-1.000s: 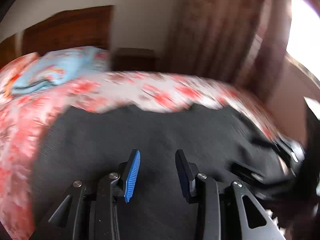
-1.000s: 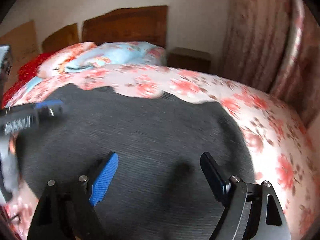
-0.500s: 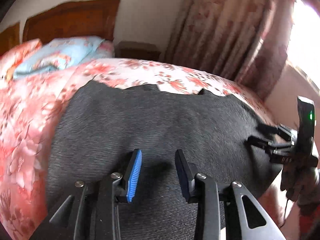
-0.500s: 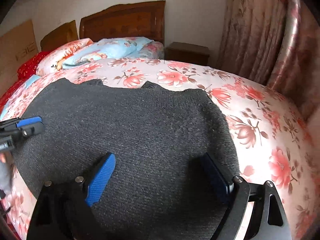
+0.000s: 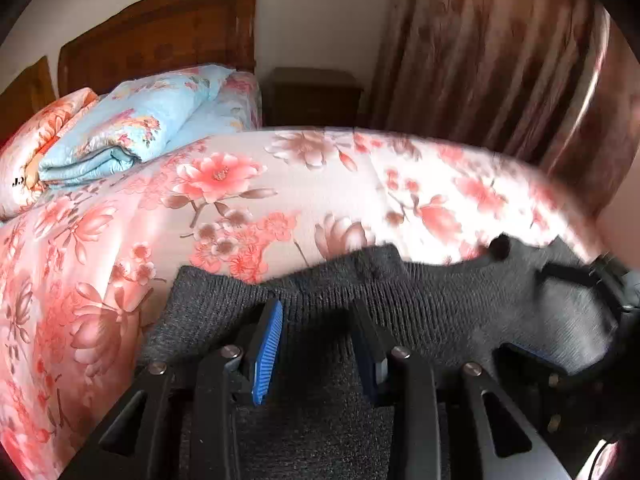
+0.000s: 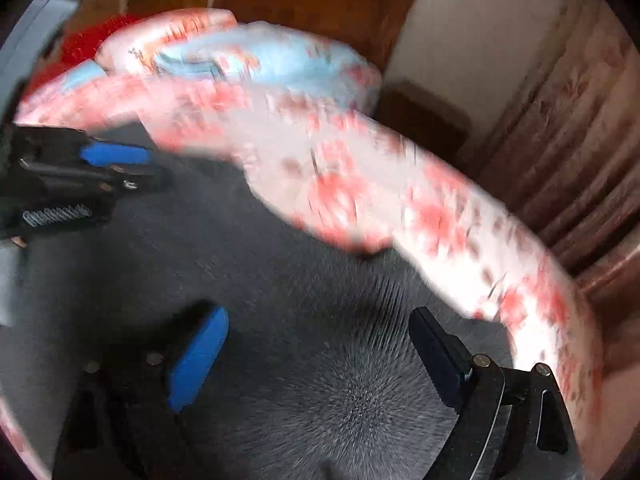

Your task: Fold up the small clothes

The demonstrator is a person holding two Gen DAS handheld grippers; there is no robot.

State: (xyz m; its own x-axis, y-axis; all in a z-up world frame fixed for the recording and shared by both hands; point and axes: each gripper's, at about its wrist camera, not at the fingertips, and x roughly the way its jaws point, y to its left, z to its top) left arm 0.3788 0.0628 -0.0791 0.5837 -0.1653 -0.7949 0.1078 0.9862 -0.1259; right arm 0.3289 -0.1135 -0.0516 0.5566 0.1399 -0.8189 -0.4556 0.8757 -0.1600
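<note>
A dark grey knit sweater [image 5: 440, 320] lies flat on the floral bedsheet [image 5: 224, 208]. My left gripper [image 5: 316, 344] hovers low over it, just short of its ribbed far edge. Its blue-padded fingers [image 5: 266, 352] stand a little apart, with nothing pinched between them. The right gripper [image 5: 560, 312] shows at the right edge of this view, over the same garment. In the blurred right wrist view, my right gripper [image 6: 320, 352] is wide open above the sweater [image 6: 280, 272]. The left gripper [image 6: 132, 168] shows at the left there.
A folded light blue quilt [image 5: 132, 128] and a floral pillow [image 5: 24, 160] lie at the head of the bed, below the wooden headboard [image 5: 160, 40]. A dark nightstand [image 5: 316, 96] and brown curtains [image 5: 480, 60] stand beyond. The bed's edge curves down at the right.
Both grippers have swept forward over the sweater toward its far edge, which now lies just past the left fingertips. The jaw gaps look the same. The right view has blurred.
</note>
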